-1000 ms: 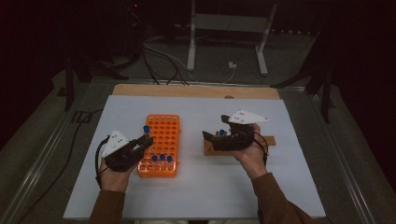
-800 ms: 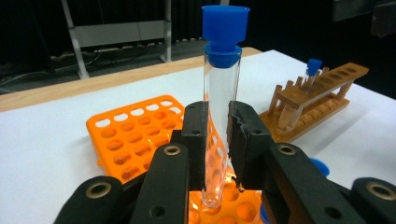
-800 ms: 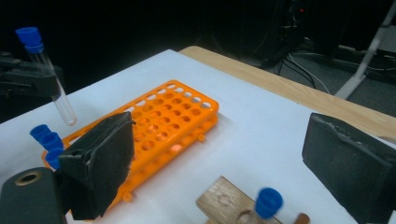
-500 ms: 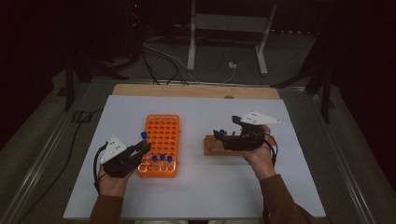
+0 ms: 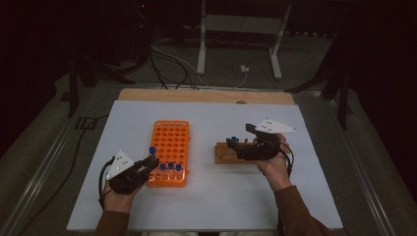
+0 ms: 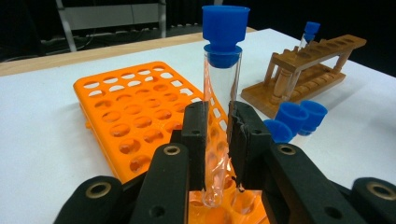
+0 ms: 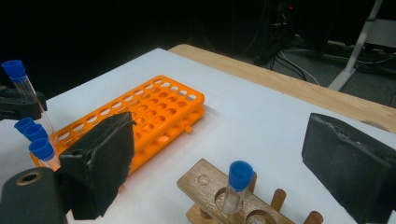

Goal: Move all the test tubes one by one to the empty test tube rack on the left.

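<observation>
The left gripper [image 6: 217, 140] clamps a clear glass tube [image 6: 219, 93] with a blue cap, upright, its rounded tip just over the near corner of the orange rack [image 5: 169, 152]; three capped tubes [image 5: 170, 167] stand in the rack's nearest row, the other round holes open. The right gripper [image 7: 219, 163] stands wide with nothing between its rough black pads, at the wooden stand [image 5: 235, 153], where one capped tube [image 7: 236, 186] sits; bare white table [image 5: 221, 196] lies between rack and stand, with a wooden strip [image 5: 206, 96] along its far edge.
</observation>
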Available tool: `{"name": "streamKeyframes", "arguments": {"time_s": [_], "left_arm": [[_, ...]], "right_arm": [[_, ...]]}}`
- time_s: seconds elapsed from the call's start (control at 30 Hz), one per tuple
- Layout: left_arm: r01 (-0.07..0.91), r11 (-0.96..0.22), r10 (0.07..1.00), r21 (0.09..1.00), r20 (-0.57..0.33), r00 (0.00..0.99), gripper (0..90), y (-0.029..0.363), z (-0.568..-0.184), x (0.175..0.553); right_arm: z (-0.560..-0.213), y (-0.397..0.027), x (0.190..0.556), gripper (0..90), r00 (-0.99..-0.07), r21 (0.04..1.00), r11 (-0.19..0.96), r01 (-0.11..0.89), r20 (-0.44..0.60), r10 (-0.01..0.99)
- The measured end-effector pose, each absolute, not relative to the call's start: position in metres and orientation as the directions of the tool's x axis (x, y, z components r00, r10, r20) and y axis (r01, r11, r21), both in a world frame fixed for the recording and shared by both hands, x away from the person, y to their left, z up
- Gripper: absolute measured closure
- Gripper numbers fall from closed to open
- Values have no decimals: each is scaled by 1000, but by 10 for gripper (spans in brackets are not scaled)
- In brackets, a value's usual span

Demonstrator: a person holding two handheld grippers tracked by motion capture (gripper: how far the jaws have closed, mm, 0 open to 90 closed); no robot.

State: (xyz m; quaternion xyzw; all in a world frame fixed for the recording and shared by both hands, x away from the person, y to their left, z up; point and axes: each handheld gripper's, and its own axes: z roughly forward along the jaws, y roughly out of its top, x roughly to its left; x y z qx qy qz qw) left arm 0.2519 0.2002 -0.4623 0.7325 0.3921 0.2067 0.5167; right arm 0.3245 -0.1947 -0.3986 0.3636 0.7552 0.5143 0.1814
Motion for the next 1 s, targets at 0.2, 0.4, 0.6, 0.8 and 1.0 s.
{"name": "streamKeyframes", "arguments": {"time_s": [0.2, 0.4, 0.6, 0.8, 1.0], "left_arm": [[372, -176, 779, 912, -102, 619, 778, 201, -469, 248], [396, -215, 765, 893, -98, 636, 777, 199, -477, 248], [417, -267, 757, 869, -78, 648, 777, 199, -484, 247], [426, -301, 751, 853, -63, 657, 778, 199, -485, 247], [435, -342, 748, 833, -39, 663, 781, 197, -487, 246]], "right_arm": [[-400, -196, 324, 96, -667, 908, 204, 366, 103, 738], [-402, -198, 324, 96, -667, 907, 202, 369, 107, 738], [-403, -200, 323, 98, -666, 907, 201, 371, 109, 738], [-407, -201, 324, 99, -659, 901, 202, 383, 114, 743], [-409, -201, 324, 99, -660, 900, 204, 384, 113, 743]]}}
